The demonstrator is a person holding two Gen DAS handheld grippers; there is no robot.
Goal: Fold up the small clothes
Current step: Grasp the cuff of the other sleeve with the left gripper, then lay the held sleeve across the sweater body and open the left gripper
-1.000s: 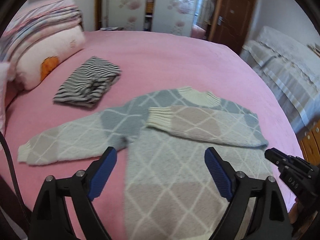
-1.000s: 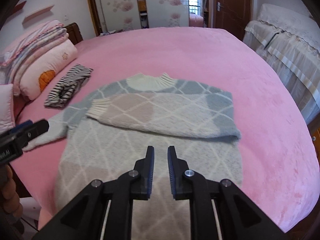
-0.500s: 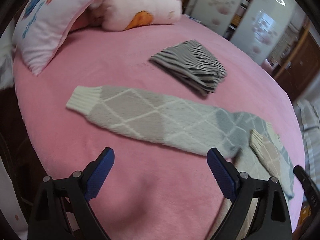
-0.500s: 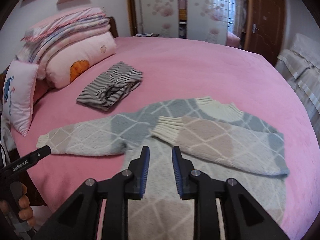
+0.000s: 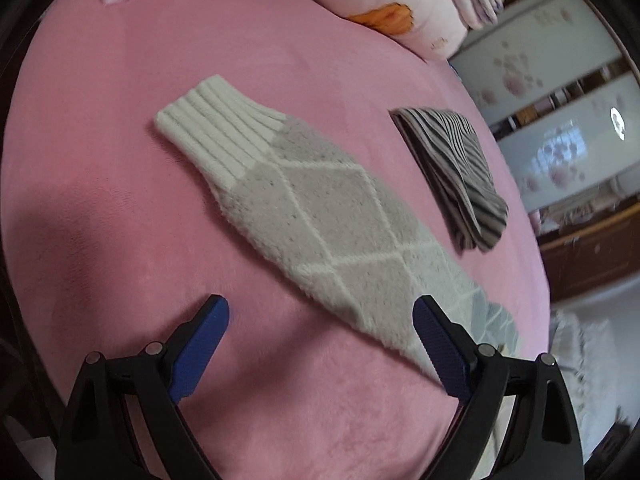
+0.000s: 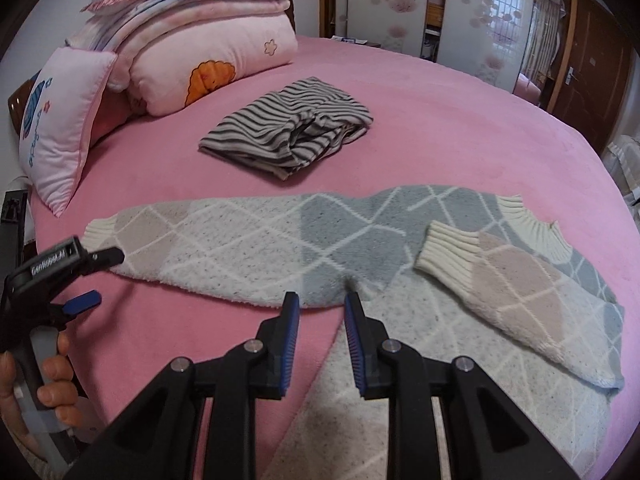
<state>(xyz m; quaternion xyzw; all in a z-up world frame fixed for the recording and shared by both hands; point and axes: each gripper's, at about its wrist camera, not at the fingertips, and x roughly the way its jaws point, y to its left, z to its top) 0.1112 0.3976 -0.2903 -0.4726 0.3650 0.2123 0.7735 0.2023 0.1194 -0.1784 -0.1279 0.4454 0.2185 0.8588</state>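
A grey, beige and white diamond-pattern sweater lies flat on the pink bed. Its right sleeve is folded across the chest. Its left sleeve stretches out sideways, with a white ribbed cuff. My left gripper is wide open and empty, low over the bed just short of that sleeve; it also shows in the right wrist view next to the cuff. My right gripper is nearly closed and empty, at the sleeve's armpit.
A folded black-and-white striped garment lies beyond the sleeve, and shows in the left wrist view. Pink pillows and folded quilts are stacked at the head of the bed. Wardrobe doors stand behind.
My left gripper swung left from the sweater body to the outstretched sleeve and came in close to its cuff. My right gripper turned left and moved toward the armpit, jaws slightly wider.
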